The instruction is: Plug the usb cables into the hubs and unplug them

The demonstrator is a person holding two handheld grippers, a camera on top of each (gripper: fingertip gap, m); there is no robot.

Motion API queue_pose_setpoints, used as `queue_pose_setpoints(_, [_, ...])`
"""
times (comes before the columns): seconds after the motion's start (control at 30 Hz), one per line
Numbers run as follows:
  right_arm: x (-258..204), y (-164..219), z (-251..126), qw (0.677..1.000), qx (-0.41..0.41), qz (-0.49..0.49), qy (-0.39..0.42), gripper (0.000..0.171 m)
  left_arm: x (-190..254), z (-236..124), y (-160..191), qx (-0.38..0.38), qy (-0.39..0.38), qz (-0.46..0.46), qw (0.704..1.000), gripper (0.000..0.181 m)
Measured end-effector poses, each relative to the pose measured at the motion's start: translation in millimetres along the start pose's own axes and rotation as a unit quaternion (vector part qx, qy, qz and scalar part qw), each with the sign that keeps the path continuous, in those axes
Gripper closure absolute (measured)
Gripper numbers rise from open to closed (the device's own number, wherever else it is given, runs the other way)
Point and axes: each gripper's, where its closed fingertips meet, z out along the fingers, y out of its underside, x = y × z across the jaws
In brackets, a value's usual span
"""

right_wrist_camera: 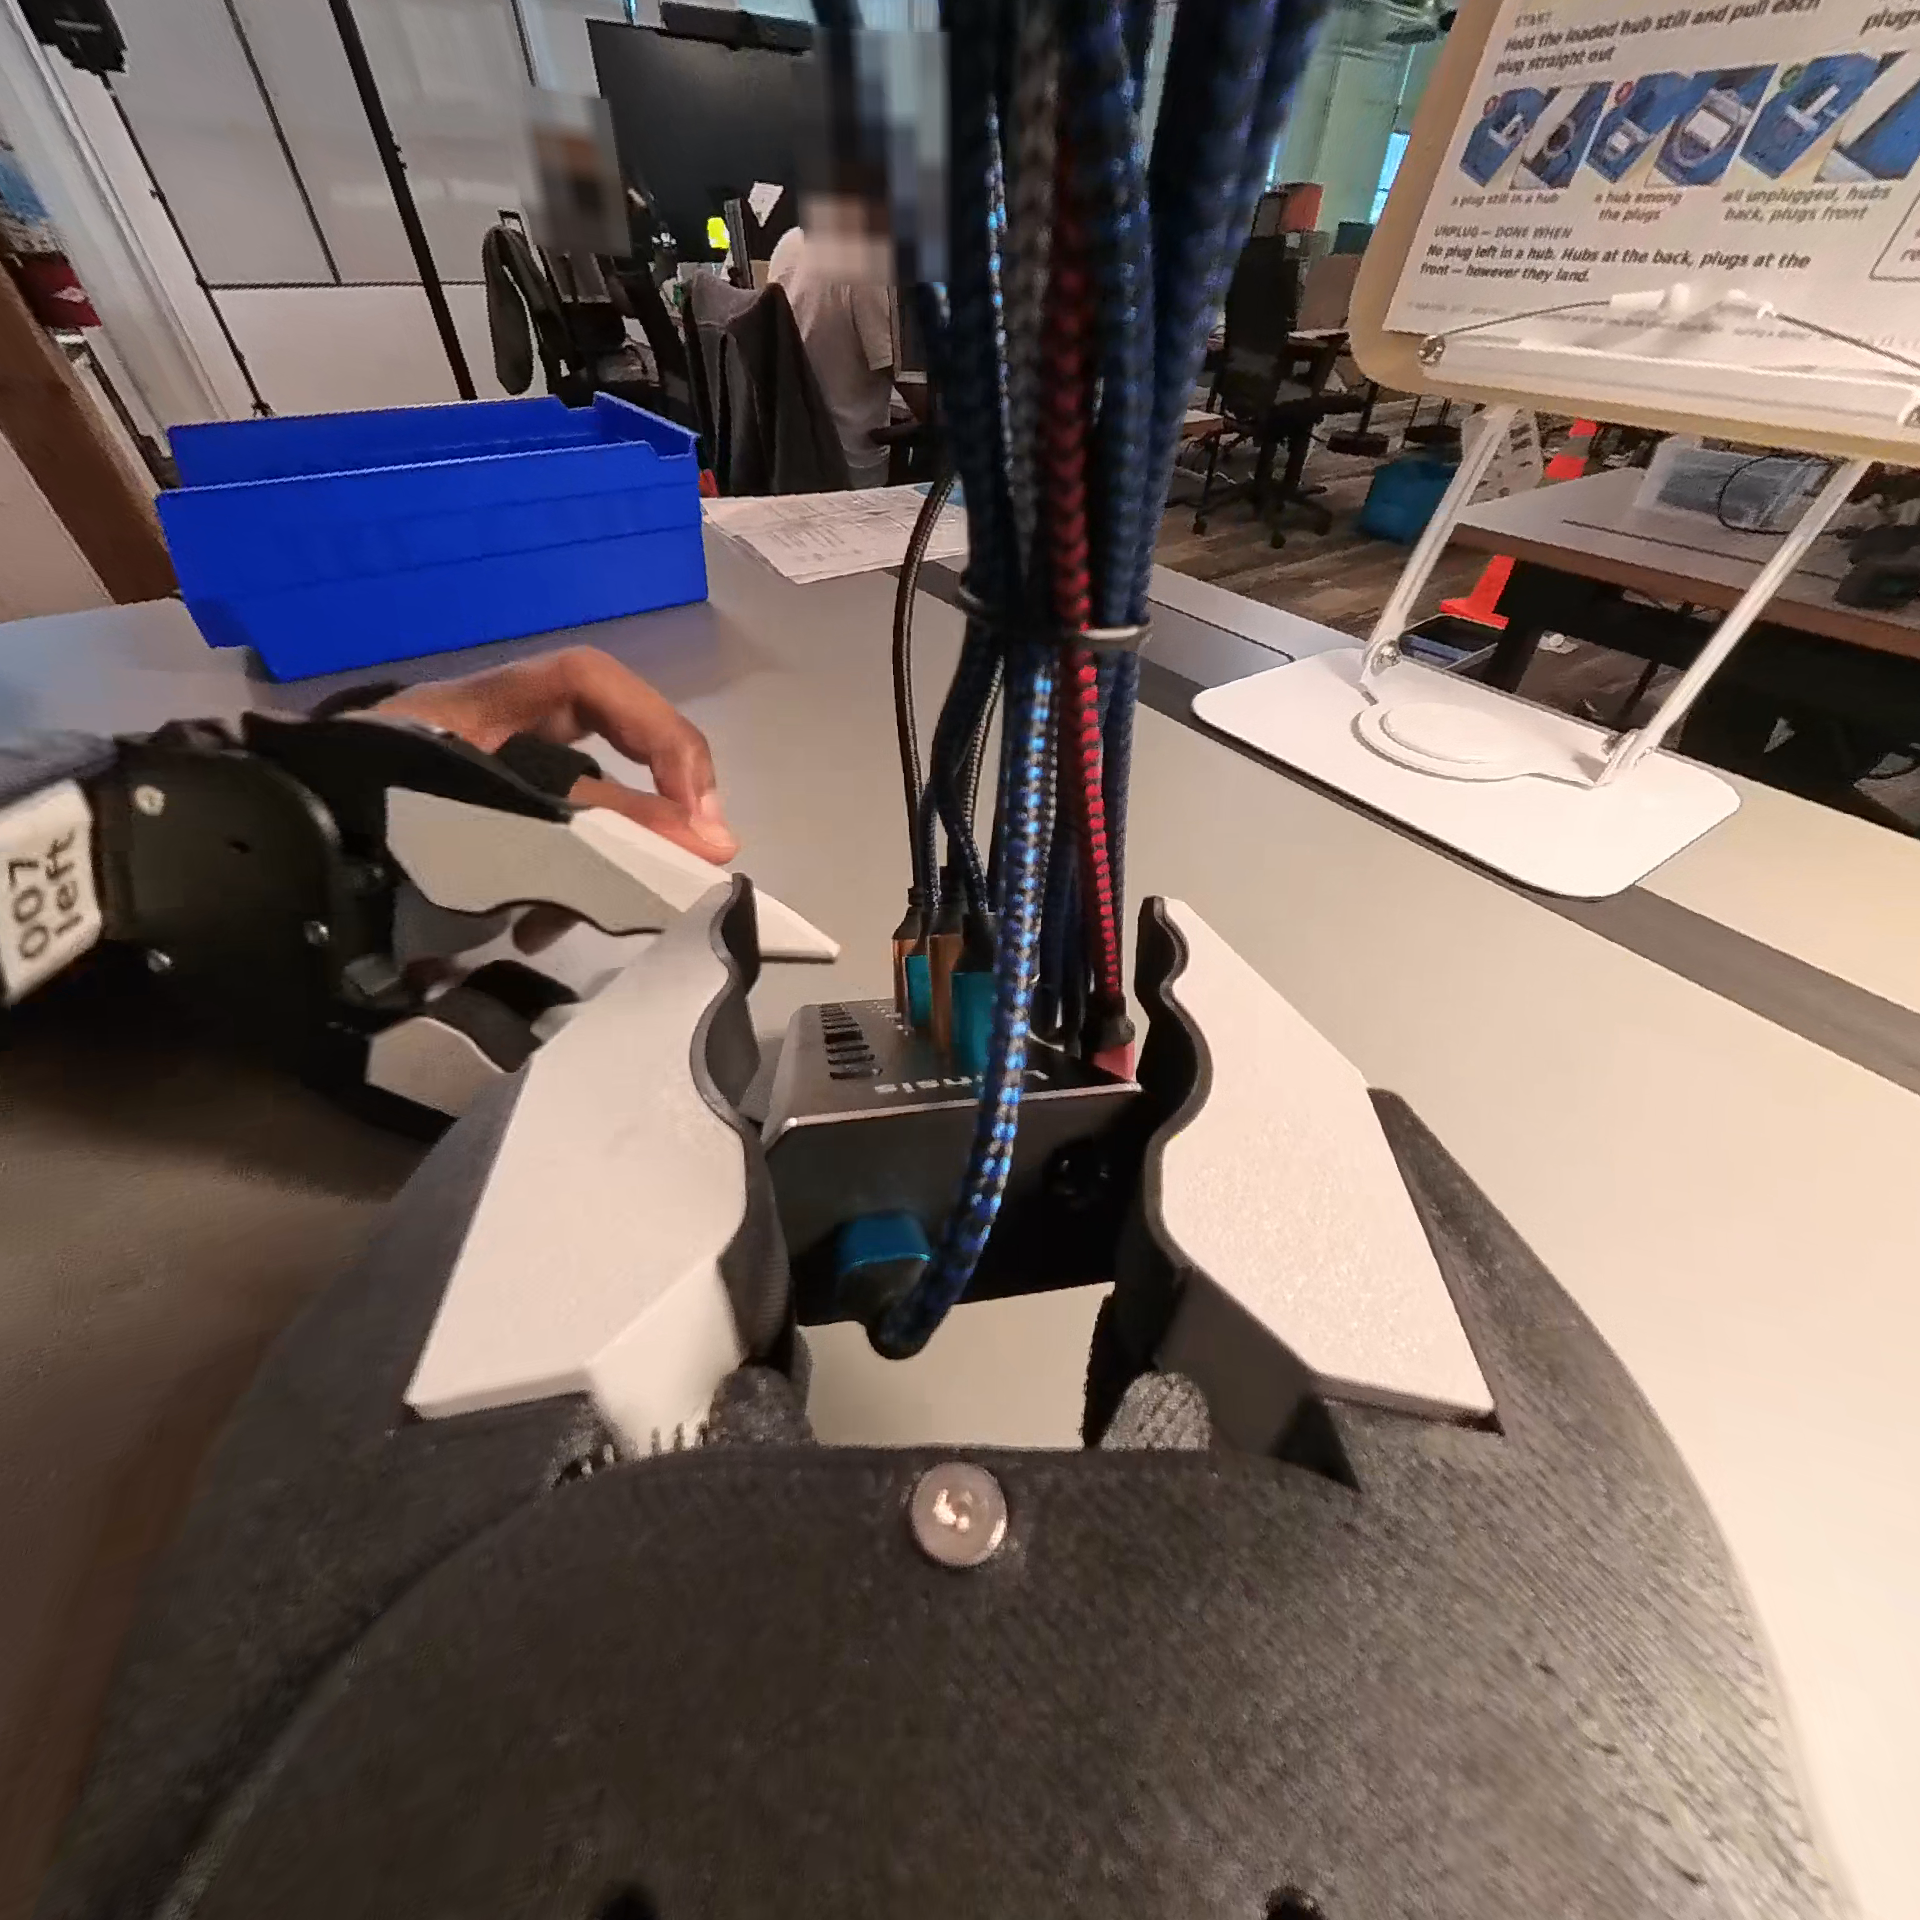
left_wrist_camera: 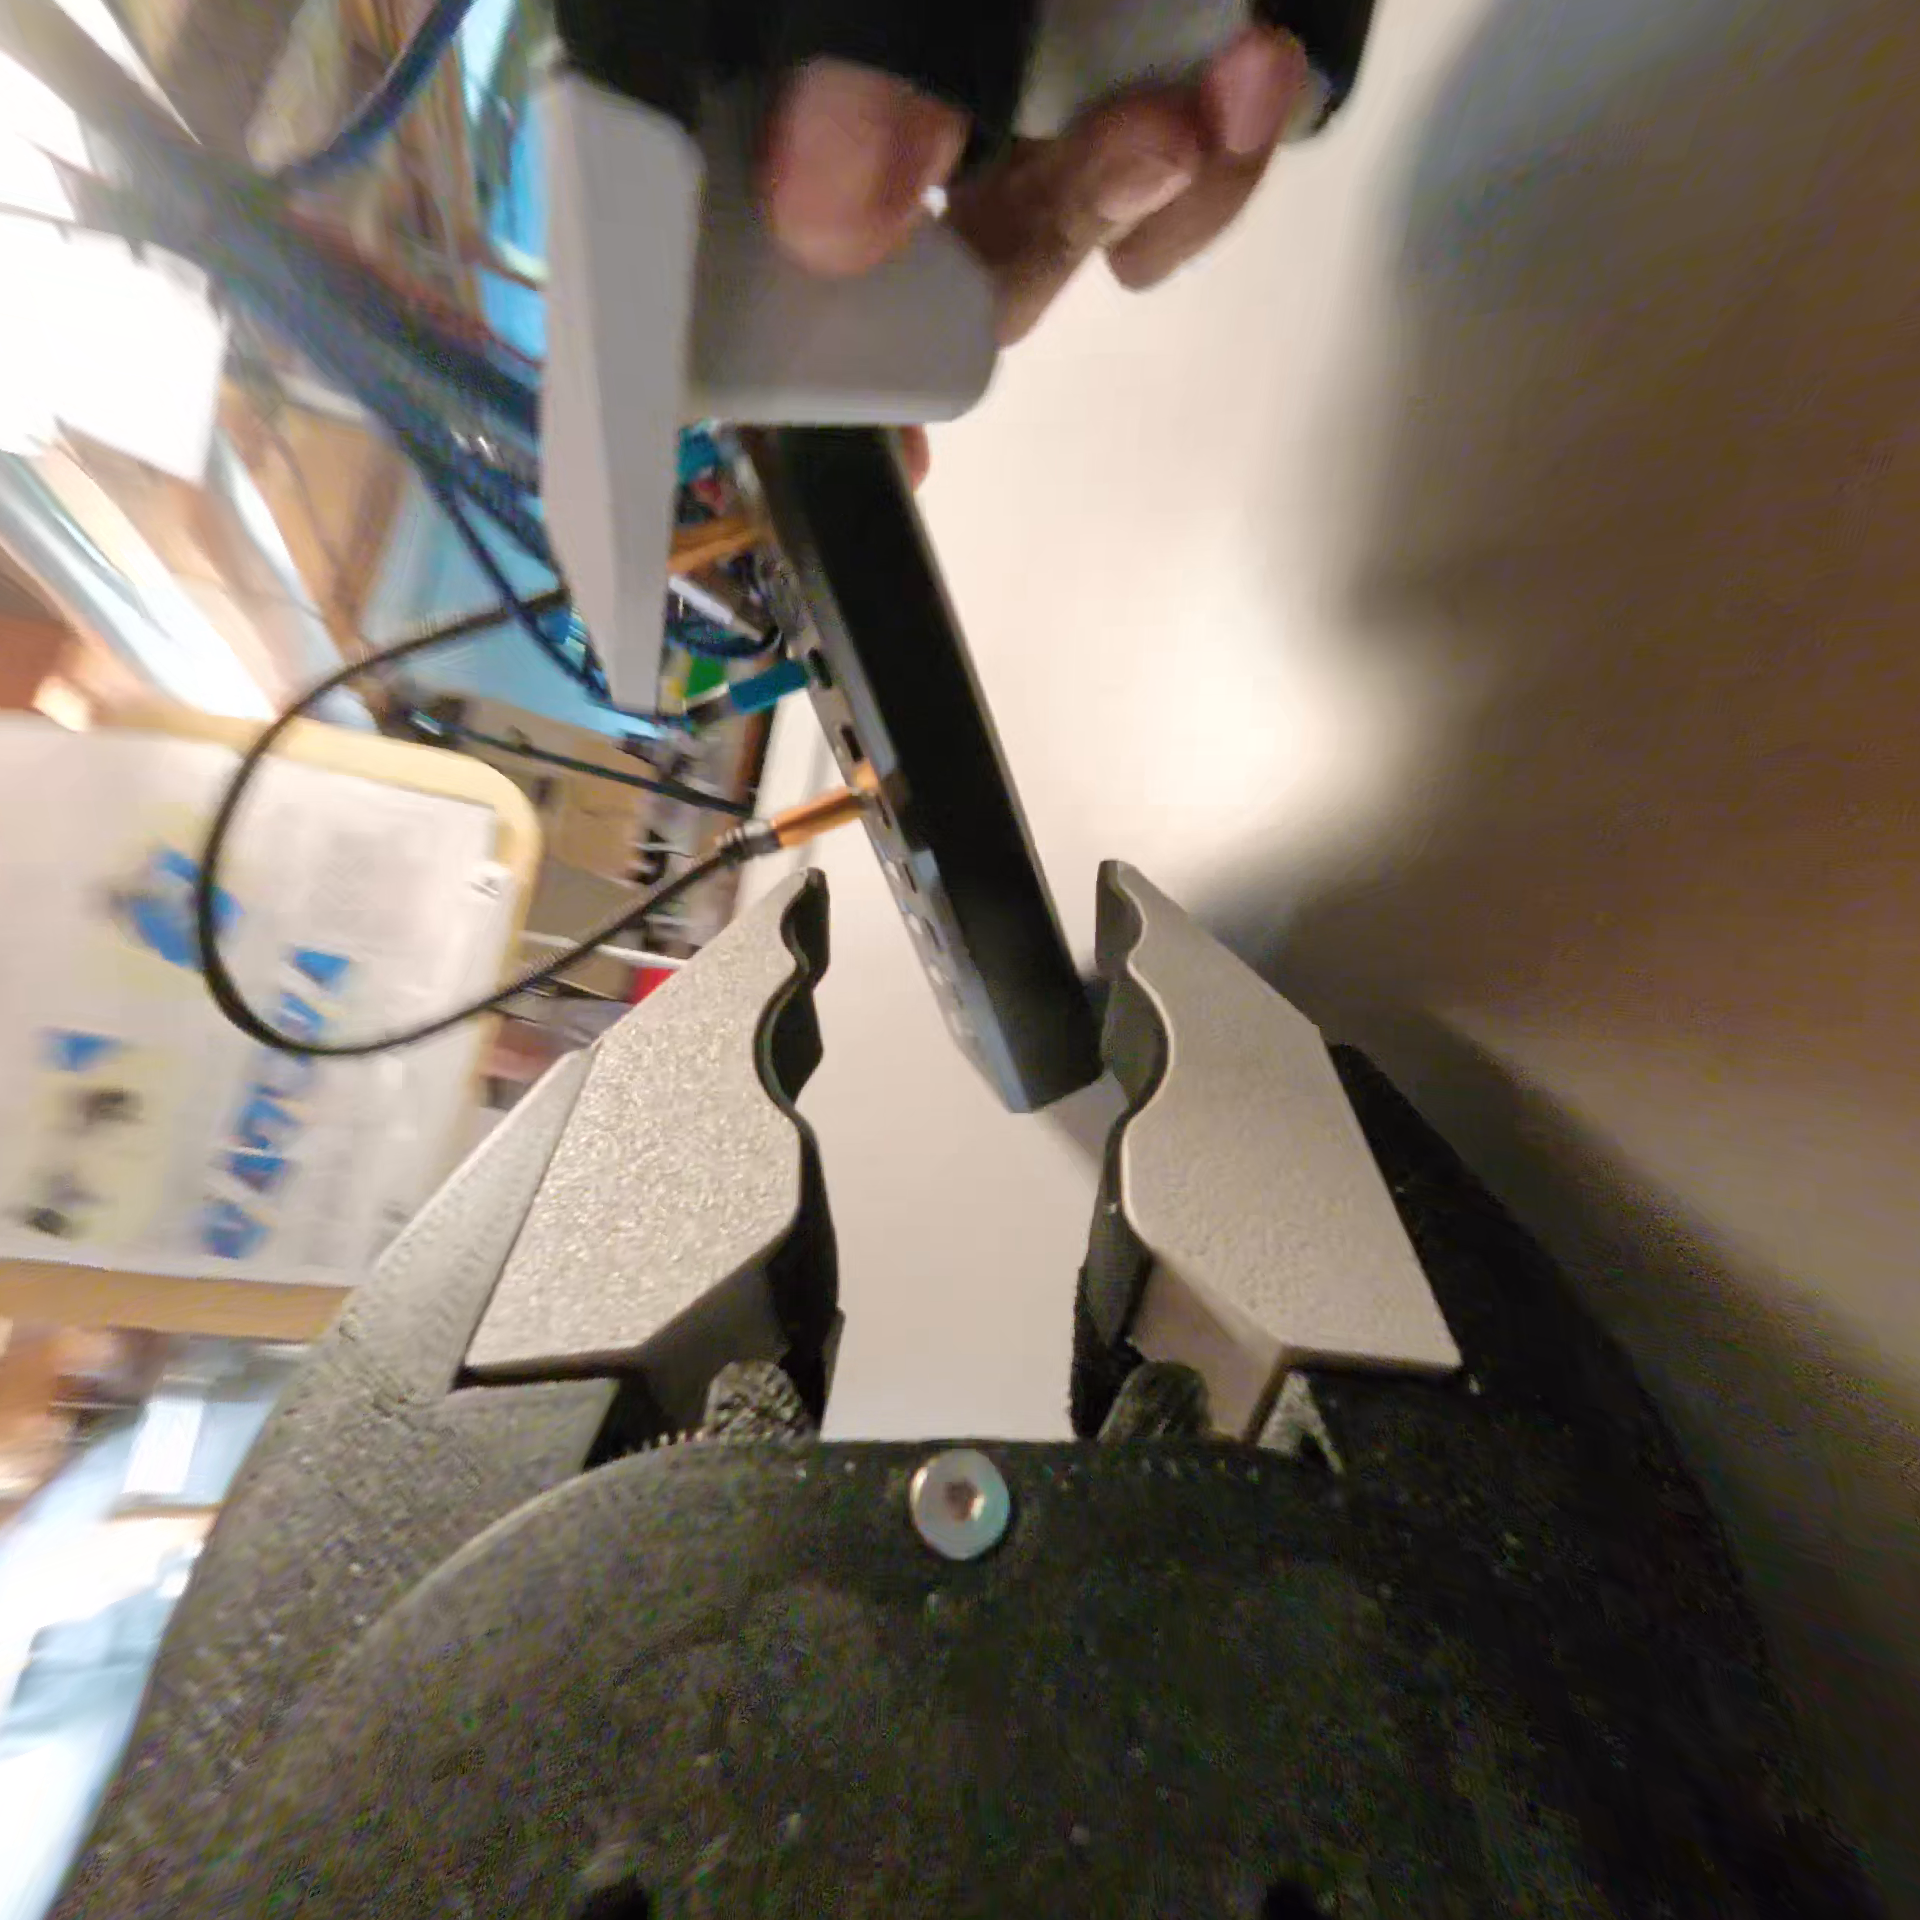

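My right gripper [right_wrist_camera: 948,914] is shut on a black USB hub [right_wrist_camera: 883,1143] and holds it just above the grey table [right_wrist_camera: 1455,1143]. A tied bundle of blue, red and black braided cables [right_wrist_camera: 1039,416] rises from several plugs in its top; teal plugs [right_wrist_camera: 971,1008] show there. My left gripper [left_wrist_camera: 964,883] is open around the hub's end [left_wrist_camera: 935,727], whose edge touches one pad. A copper plug [left_wrist_camera: 821,816] on a thin black cable [left_wrist_camera: 312,727] sits in a side port. The right gripper's grey fingers [left_wrist_camera: 831,312] clamp the far end. The left gripper [right_wrist_camera: 623,935] shows at the left.
A blue plastic bin [right_wrist_camera: 436,520] stands at the back left of the table, with printed sheets [right_wrist_camera: 831,530] beside it. An instruction card on a clear stand [right_wrist_camera: 1662,208] with a white base [right_wrist_camera: 1455,779] is at the back right. Office chairs and a seated person are beyond.
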Motion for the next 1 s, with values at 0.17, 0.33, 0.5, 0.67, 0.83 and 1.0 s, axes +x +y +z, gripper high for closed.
queue_pose_setpoints(0.17, [1.5,2.4,-0.9,1.0,-0.003,0.008,-0.013,0.098,8.9,-3.9,13.2,-0.003,0.123,-0.242,0.962,0.117])
queue_pose_setpoints(0.33, [1.9,4.3,-1.0,0.999,-0.001,0.026,-0.033,0.098,16.6,9.8,30.9,-0.024,0.278,-0.368,0.887,0.093])
queue_pose_setpoints(0.5, [-0.5,7.1,-0.7,0.999,0.0,0.026,-0.048,0.098,26.3,32.8,28.6,-0.017,0.36,-0.329,0.873,0.088])
queue_pose_setpoints(0.67, [-6.3,12.0,2.2,0.998,-0.008,0.021,-0.066,0.098,41.8,40.8,0.2,0.018,0.415,-0.277,0.867,0.102])
queue_pose_setpoints(0.83, [-9.7,13.3,1.1,0.997,-0.01,0.019,-0.079,0.097,43.3,41.8,-5.0,0.019,0.395,-0.264,0.88,0.102])
queue_pose_setpoints(1.0, [-5.1,11.1,-0.5,0.998,-0.005,0.013,-0.059,0.105,35.5,37.0,4.6,-0.006,0.315,-0.262,0.912,0.099])
